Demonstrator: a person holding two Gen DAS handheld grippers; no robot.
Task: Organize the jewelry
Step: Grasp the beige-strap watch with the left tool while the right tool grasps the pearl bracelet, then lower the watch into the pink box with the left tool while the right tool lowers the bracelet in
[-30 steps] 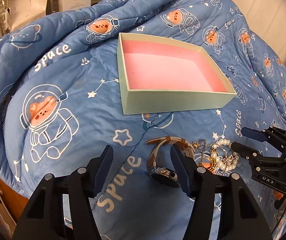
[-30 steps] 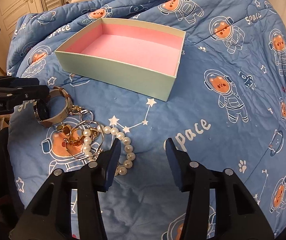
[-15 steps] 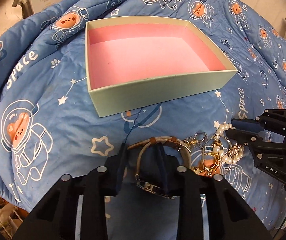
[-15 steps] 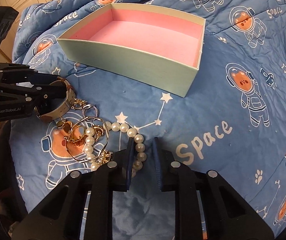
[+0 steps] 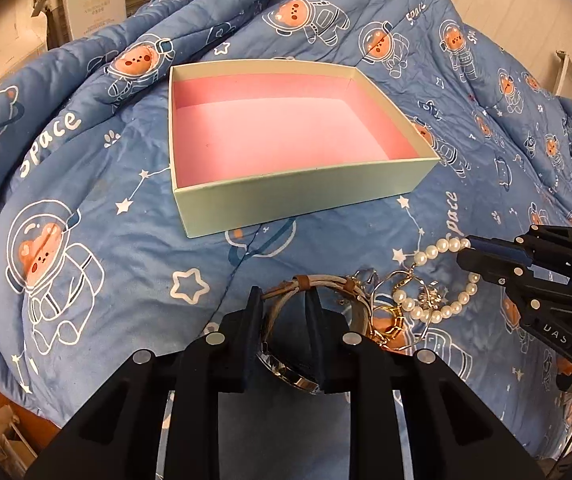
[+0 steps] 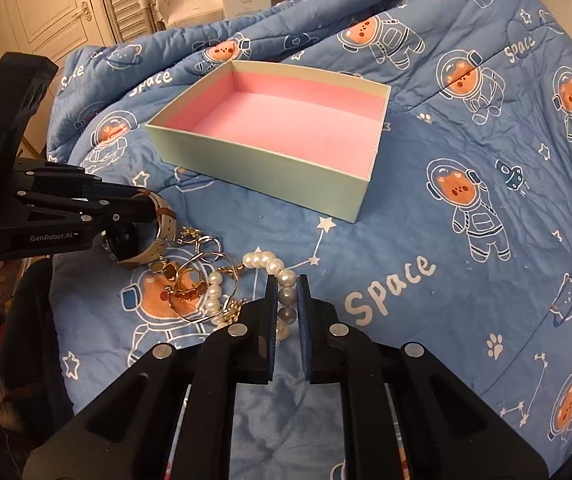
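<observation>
since the earlier frame both grippers have narrowed from wide apart onto the jewelry. left gripper (image 5: 284, 300), bottom centre of the left wrist view, has its jaws closing on the watch (image 5: 286, 332); the pale strap with brown keepers stands between the fingers, the metal case low against the right finger. right gripper (image 6: 287, 304), bottom centre of the right wrist view, is clamped on the pearl bracelet (image 6: 274, 266), beads pinched between the narrow fingers, the rest of the strand trailing to the left. gold chains and rings (image 6: 190, 284) lie tangled just beside the pearls, lower left of centre. mint box (image 6: 270, 168) with pink lining sits above the jewelry at upper centre, nothing in it. all rests on the blue space-bear quilt (image 6: 445, 260)
</observation>
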